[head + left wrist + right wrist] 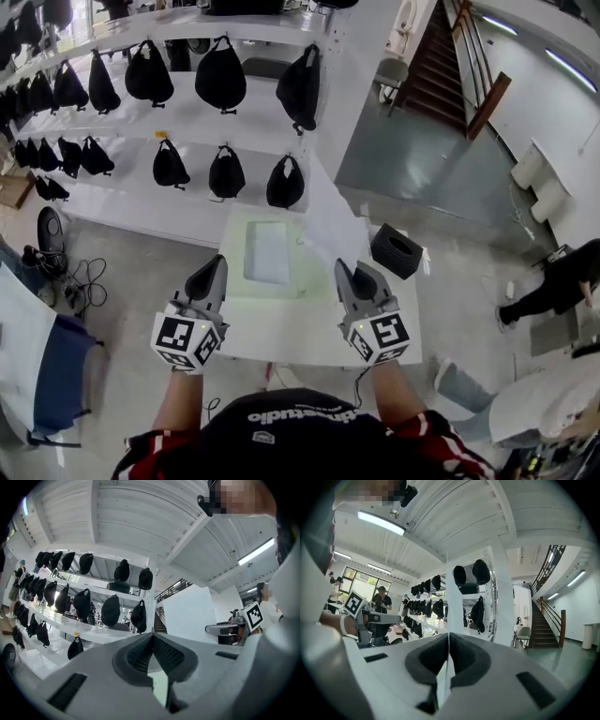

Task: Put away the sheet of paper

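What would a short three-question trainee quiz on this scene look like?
1. True or false: the right gripper is shut on the sheet of paper, which stands upright.
2. What stands on the table to the right of the sheet? A) a black box B) a red mug C) a laptop
3. Fill in: the left gripper has its jaws together and holds ____.
Key: 1 true; 2 A; 3 nothing
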### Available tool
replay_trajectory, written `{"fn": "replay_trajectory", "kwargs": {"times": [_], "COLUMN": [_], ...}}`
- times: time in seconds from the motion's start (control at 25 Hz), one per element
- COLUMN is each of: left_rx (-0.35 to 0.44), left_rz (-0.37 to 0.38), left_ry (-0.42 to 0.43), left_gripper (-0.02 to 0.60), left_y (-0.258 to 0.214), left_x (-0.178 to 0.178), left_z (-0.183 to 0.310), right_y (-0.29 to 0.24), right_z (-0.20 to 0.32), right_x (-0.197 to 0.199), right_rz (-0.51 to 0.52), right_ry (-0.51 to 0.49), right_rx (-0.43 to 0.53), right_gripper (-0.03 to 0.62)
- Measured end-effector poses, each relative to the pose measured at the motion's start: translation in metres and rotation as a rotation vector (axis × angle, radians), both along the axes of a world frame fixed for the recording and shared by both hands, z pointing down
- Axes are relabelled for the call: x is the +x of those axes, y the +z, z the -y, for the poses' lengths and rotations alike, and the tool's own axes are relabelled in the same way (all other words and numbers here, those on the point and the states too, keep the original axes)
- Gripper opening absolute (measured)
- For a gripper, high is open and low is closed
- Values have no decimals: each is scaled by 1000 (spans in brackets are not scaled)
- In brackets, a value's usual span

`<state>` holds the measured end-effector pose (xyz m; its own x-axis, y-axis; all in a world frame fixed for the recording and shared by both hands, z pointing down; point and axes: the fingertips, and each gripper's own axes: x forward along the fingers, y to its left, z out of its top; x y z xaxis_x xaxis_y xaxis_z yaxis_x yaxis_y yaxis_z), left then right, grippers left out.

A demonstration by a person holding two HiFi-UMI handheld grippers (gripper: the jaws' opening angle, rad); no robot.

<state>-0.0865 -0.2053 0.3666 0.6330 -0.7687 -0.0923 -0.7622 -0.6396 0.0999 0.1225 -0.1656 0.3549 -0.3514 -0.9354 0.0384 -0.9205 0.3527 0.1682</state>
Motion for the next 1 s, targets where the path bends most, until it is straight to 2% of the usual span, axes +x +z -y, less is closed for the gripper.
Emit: {"fn": "replay_trajectory", "kwargs": {"times": [0.68, 1.0], "left_rx": [2, 6], "left_rz": [34, 46], "left_ry": [-88, -94], "left_gripper": [5, 5], "left_y": [0, 0], "left_x": [21, 28], "left_z": [30, 36], "right_y": [17, 27], "right_z": [53, 69], "right_x": [-7, -7], "right_rz": [25, 42], "right_ry": [-167, -196], "right_rx": [-24, -39], "right_gripper": [3, 3]}}
